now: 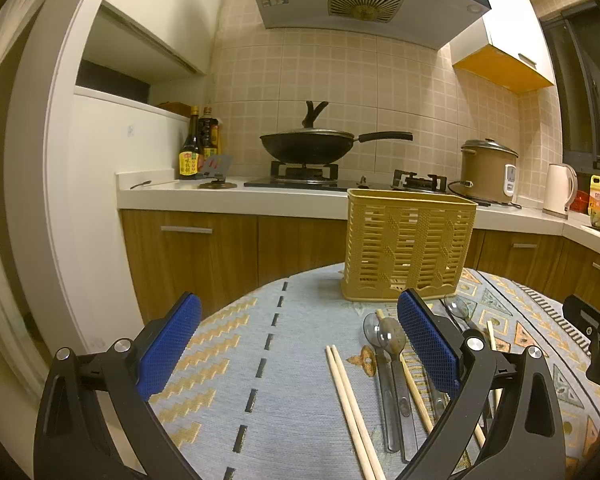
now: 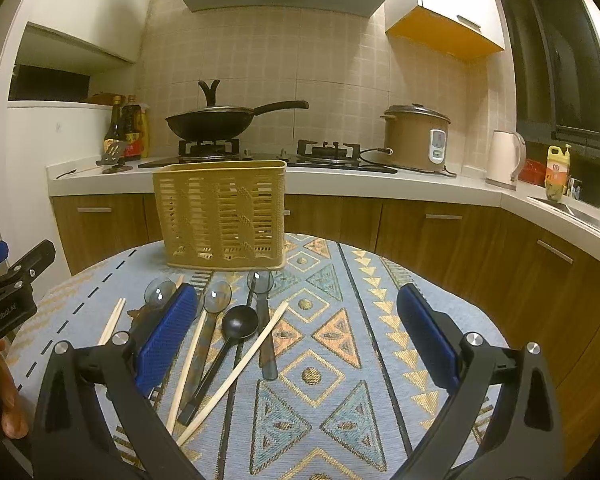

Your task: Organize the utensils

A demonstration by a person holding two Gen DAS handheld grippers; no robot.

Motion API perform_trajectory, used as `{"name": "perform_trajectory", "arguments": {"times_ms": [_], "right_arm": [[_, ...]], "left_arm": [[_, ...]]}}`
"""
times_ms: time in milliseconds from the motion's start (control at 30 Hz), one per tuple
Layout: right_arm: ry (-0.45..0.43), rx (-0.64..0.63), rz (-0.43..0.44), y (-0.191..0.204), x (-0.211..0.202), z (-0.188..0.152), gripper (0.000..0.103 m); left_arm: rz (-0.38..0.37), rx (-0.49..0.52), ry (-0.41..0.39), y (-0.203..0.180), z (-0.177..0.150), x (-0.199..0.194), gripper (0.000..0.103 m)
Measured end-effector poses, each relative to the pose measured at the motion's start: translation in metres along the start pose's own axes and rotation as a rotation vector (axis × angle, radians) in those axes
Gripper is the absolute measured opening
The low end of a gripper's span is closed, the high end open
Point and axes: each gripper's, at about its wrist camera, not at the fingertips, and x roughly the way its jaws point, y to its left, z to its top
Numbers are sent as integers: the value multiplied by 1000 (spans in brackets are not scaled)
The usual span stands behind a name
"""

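Observation:
A tan slotted utensil basket (image 1: 408, 246) stands upright at the far side of the patterned table; it also shows in the right wrist view (image 2: 222, 216). In front of it lie several clear plastic spoons (image 2: 216, 300), a black spoon (image 2: 238, 326) and wooden chopsticks (image 2: 236, 368). In the left wrist view a chopstick pair (image 1: 350, 404) and clear spoons (image 1: 388, 344) lie between the fingers, toward the right one. My left gripper (image 1: 298, 340) is open and empty above the table. My right gripper (image 2: 298, 336) is open and empty, the utensils by its left finger.
The table wears a blue-grey cloth (image 2: 340, 344) with gold triangle patterns. Behind is a kitchen counter (image 1: 228, 196) with a wok (image 1: 312, 146) on a stove, sauce bottles (image 1: 196, 148), a rice cooker (image 2: 416, 140) and a kettle (image 2: 504, 160).

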Motion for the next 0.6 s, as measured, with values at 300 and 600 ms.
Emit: {"name": "perform_trajectory", "arguments": {"times_ms": [300,600], "right_arm": [[6,0,3,0,2,-1,95],[14,-2,7,1,4,-2,95]], "left_arm": [[1,1,0,1,-1,1,95],[1,-2,4,6,-1,2,95]]}}
